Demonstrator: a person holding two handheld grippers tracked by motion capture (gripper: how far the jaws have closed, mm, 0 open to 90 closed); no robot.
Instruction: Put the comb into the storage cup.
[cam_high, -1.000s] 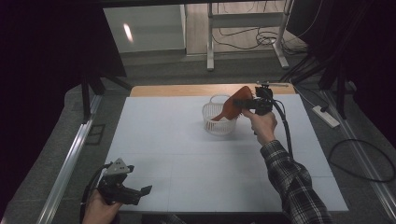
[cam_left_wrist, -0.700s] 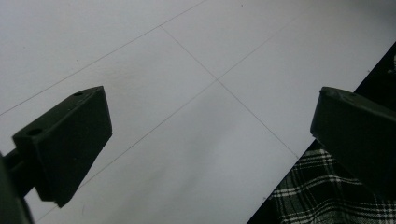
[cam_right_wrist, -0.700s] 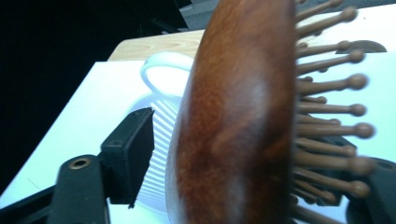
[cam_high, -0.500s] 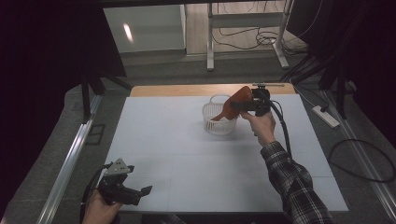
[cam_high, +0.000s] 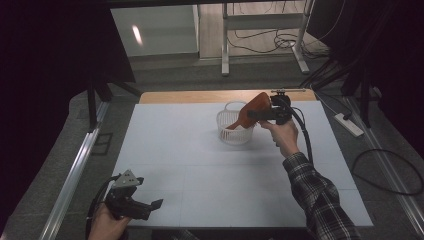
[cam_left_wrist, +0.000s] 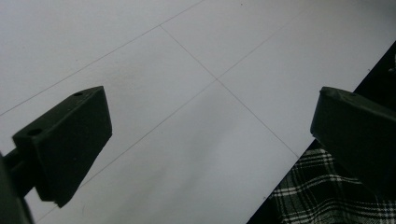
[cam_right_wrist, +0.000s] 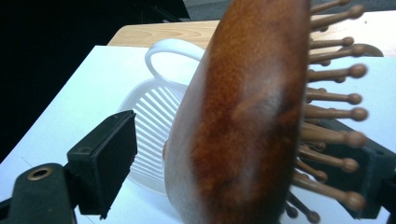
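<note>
A brown wooden hairbrush (cam_high: 256, 109) (cam_right_wrist: 243, 121) stands tilted between the jaws of my right gripper (cam_high: 262, 114) (cam_right_wrist: 233, 172), its handle pointing down into a white slatted basket (cam_high: 234, 129) (cam_right_wrist: 156, 116). The jaws stand wide. The bristles touch the right-hand jaw, and a gap shows between the brush's back and the left-hand jaw. My left gripper (cam_high: 150, 207) (cam_left_wrist: 210, 135) is low over the near left corner of the white table (cam_high: 200, 165), open with nothing between its jaws.
A wooden strip (cam_high: 200, 96) runs along the table's far edge behind the basket. A plaid sleeve (cam_high: 320, 200) reaches across the right side. Cables and a power strip (cam_high: 350, 125) lie on the floor to the right.
The right gripper and the brush have sunk slightly toward the basket. The left gripper has not moved.
</note>
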